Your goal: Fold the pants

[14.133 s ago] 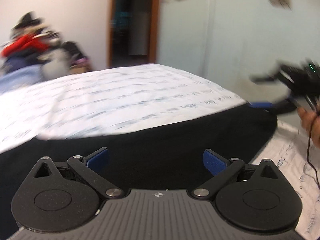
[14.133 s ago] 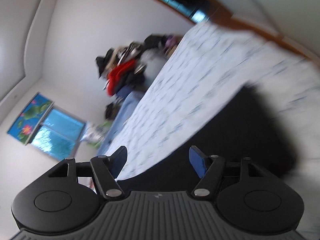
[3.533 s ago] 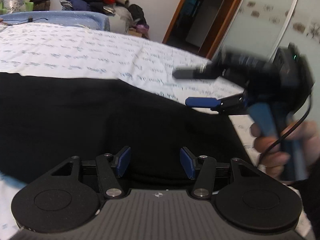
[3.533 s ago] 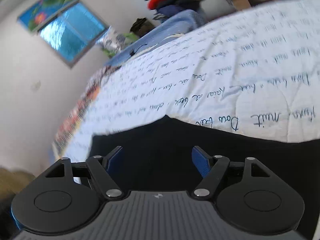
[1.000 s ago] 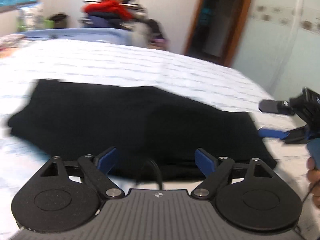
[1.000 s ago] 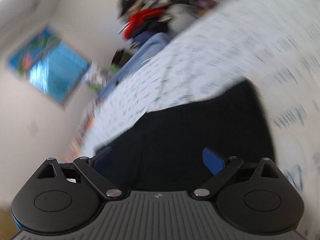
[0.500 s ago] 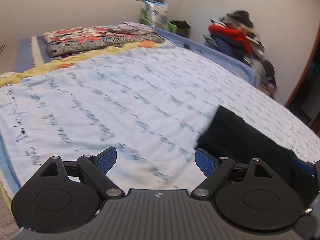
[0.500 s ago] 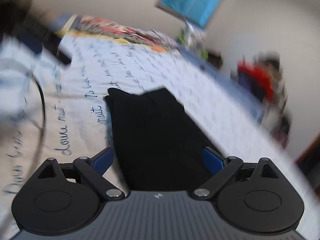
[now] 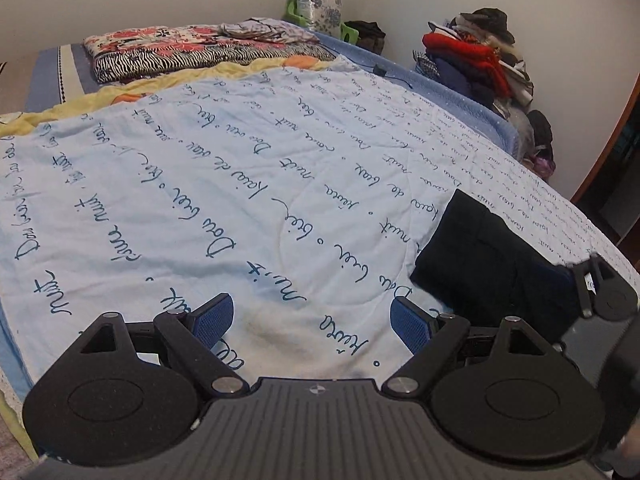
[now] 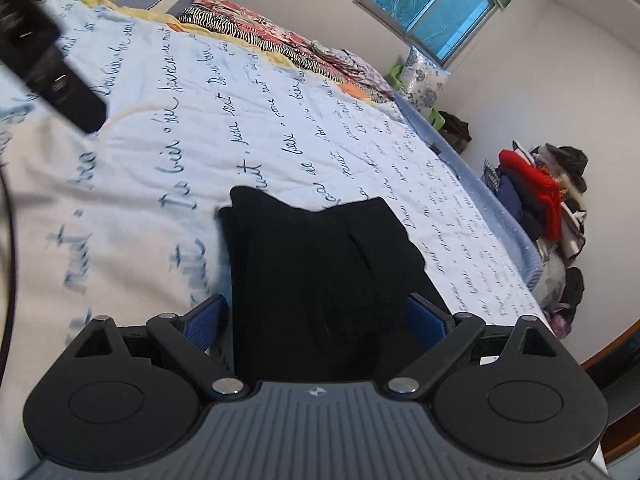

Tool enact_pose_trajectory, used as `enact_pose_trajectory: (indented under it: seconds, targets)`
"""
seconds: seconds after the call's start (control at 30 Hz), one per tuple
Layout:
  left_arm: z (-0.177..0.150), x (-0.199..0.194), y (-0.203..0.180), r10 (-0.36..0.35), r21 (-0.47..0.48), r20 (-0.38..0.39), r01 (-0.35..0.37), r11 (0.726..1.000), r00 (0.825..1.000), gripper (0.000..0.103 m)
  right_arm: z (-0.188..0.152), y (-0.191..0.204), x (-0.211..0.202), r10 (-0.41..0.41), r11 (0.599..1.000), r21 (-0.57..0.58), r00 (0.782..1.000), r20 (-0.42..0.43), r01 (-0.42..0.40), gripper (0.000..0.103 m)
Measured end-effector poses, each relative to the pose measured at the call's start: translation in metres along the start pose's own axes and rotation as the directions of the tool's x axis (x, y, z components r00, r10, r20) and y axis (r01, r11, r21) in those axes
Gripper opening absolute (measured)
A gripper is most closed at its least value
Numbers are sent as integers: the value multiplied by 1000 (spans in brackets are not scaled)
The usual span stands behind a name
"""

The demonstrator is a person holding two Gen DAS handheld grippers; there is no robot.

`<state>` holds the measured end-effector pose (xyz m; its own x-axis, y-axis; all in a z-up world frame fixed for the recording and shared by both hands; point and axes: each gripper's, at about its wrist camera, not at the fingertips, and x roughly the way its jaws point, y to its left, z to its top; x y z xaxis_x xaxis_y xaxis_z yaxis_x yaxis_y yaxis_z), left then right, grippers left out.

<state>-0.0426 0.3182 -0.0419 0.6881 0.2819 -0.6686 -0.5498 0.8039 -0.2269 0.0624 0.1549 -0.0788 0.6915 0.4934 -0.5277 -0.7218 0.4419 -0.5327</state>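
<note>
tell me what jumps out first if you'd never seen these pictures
The black pants lie in a folded bundle on the pale blue bedspread covered in dark handwriting, right in front of the open right gripper. The open left gripper faces only bare bedspread, and a pile of clothes topped with red sits in the far corner.

The bedspread [image 9: 168, 184] lay bare across its middle and toward the near edge, open room for a gripper. The folded black pants [image 10: 320, 264] blocked the stretch by the right edge. Folded blankets [image 9: 192, 50] lined the far end, and a clothes pile [image 9: 476, 60] stood past the far right corner.
</note>
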Motion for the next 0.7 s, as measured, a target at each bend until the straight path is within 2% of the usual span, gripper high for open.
enact_pose_trajectory:
  seconds: [0.2, 0.37, 0.7]
  targets:
    - [-1, 6, 1, 4, 1, -24, -4, 1000, 1000, 88, 13, -1, 19, 28, 999, 24, 1000, -12, -27, 94]
    - [1, 7, 0, 11, -8, -33, -11, 1000, 999, 88, 12, -11, 23, 90, 992, 90, 995, -34, -86, 89]
    - [0, 0, -14, 11, 30, -31, -10, 1000, 999, 88, 16, -7, 22, 82, 995, 63, 995, -47, -79, 88]
